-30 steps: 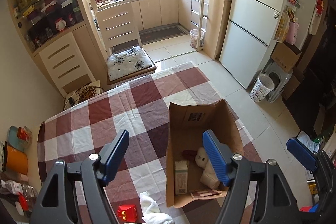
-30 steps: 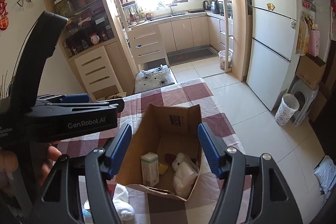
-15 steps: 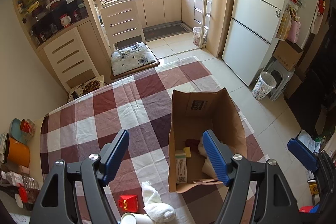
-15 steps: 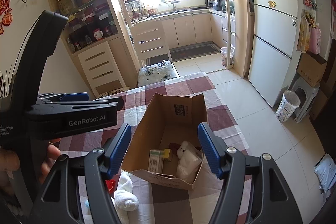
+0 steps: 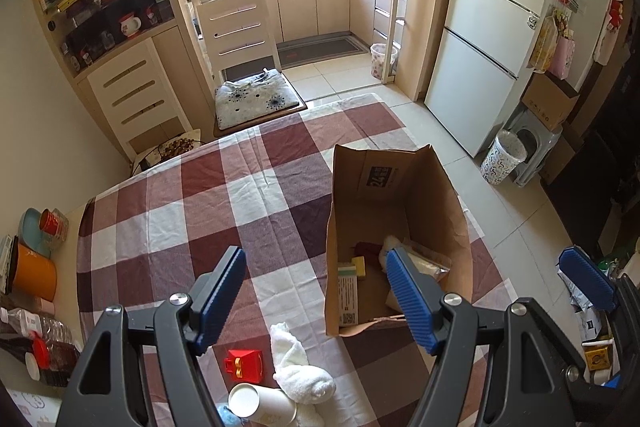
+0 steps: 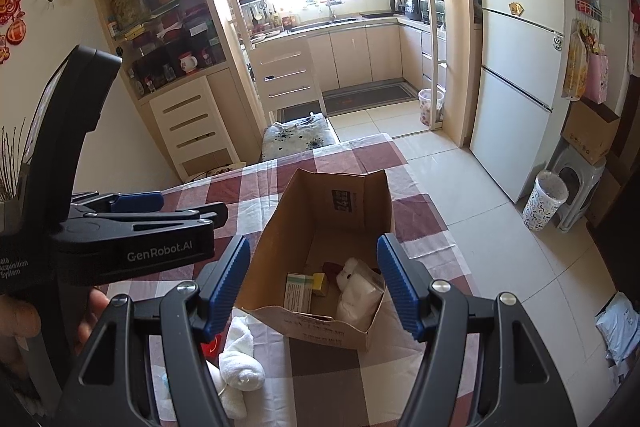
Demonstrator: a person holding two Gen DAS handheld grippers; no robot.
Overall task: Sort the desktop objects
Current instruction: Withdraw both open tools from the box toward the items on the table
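Both views had drawn back since the earlier frames: more checked cloth showed ahead of the cardboard box [image 5: 400,211], and a red toy [image 5: 242,361], a rolled white towel [image 5: 298,373] and a tipped paper cup [image 5: 260,403], barely in frame before, now lay in full along the lower edge of the left view.

That retreat probably served to bring the unsorted things under the tools. The left tool [image 5: 314,297] hung spread and empty above the bench [image 5: 168,227], its left pad over bare cloth and its right pad overlapping the box opening at centre right. The right tool [image 6: 314,283] was also spread, holding nothing, framing the box at the centre of its view. The left tool's body crossed the left side of that view, with part of a hand [image 6: 20,319] on it at the lower left edge.

The box stood open-topped at the right side of the bench, placed, I judge, as the collecting bin. Inside, at the bottom, lay a small green-and-white carton [image 6: 298,293], a yellow block [image 6: 320,283], a dark red piece and a white soft bundle [image 6: 358,291] leaning on the right wall. The near wall of the box was creased and bowed.

The towel, toy and cup sat just left of the box, close together at the lower centre, the towel touching the cup.
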